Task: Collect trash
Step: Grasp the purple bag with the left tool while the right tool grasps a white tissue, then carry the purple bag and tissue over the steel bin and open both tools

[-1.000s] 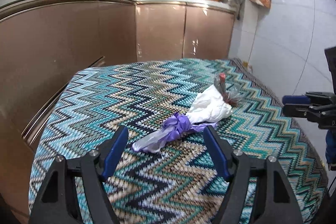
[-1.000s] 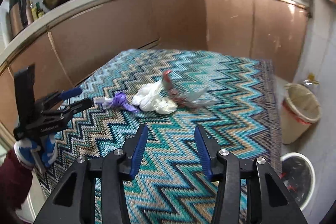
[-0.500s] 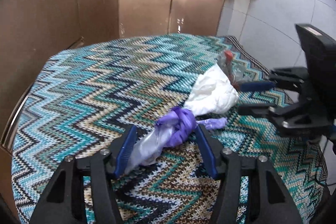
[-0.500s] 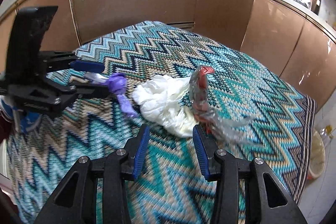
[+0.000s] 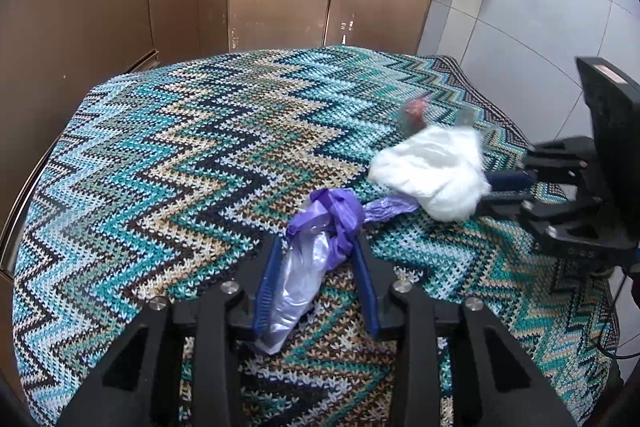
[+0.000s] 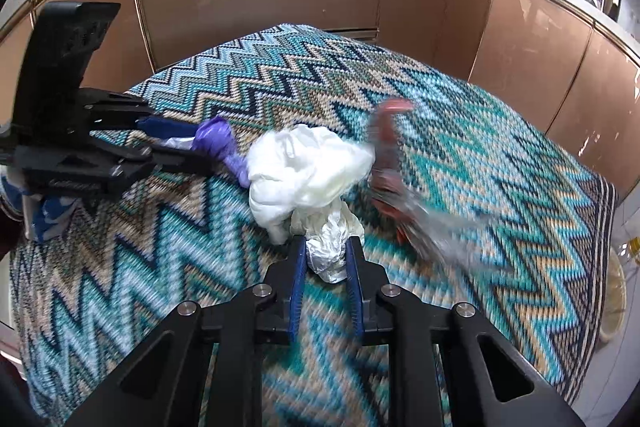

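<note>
Left gripper (image 5: 316,247) closing around purple bag (image 5: 320,223), right gripper (image 6: 326,251) seemingly pinching white bag (image 6: 308,171)

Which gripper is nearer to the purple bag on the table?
Left. The left gripper has the purple bag between its closing jaws. The right gripper is further along, closing on the white bag beside it.

Both grippers, the left gripper (image 5: 316,259) and the right gripper (image 6: 326,255), are built of black plastic, fitted with blue ribbed finger pads (image 5: 266,291) and silver screws (image 5: 233,287).
</note>
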`<action>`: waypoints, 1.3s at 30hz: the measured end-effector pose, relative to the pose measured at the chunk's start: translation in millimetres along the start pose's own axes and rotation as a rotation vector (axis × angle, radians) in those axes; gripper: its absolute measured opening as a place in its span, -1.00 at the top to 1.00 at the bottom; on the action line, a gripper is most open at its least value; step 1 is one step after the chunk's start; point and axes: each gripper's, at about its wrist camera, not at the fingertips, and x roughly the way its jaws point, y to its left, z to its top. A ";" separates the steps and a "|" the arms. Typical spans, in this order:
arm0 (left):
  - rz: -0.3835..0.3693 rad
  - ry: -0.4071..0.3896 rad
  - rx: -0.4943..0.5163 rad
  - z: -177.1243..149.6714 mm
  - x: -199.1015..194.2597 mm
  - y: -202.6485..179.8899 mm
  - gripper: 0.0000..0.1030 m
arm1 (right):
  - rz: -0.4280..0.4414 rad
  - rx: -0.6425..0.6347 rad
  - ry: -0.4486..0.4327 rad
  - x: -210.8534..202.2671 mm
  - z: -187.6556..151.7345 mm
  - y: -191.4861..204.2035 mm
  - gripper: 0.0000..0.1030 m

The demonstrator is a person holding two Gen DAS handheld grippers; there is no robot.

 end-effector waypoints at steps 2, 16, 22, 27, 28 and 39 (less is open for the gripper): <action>0.011 -0.008 -0.006 -2.0 -3.4 -1.3 0.44 | 0.008 0.017 0.016 -10.0 -8.0 3.1 0.65; 0.024 -0.082 -0.084 -23.0 -57.6 -10.1 0.54 | -0.152 0.148 0.055 -89.0 -75.0 0.9 0.66; 0.005 -0.129 -0.054 -21.1 -96.2 -39.7 0.54 | -0.175 0.259 -0.026 -139.1 -105.9 -5.1 0.66; -0.073 -0.143 0.021 -8.6 -107.9 -97.7 0.54 | -0.217 0.367 -0.081 -175.7 -136.8 -23.8 0.66; -0.091 -0.141 0.035 -5.5 -107.0 -109.8 0.54 | -0.232 0.393 -0.090 -185.8 -146.7 -29.8 0.66; -0.316 -0.083 0.229 46.1 -54.1 -287.8 0.54 | -0.368 0.626 -0.179 -261.7 -230.9 -94.0 0.66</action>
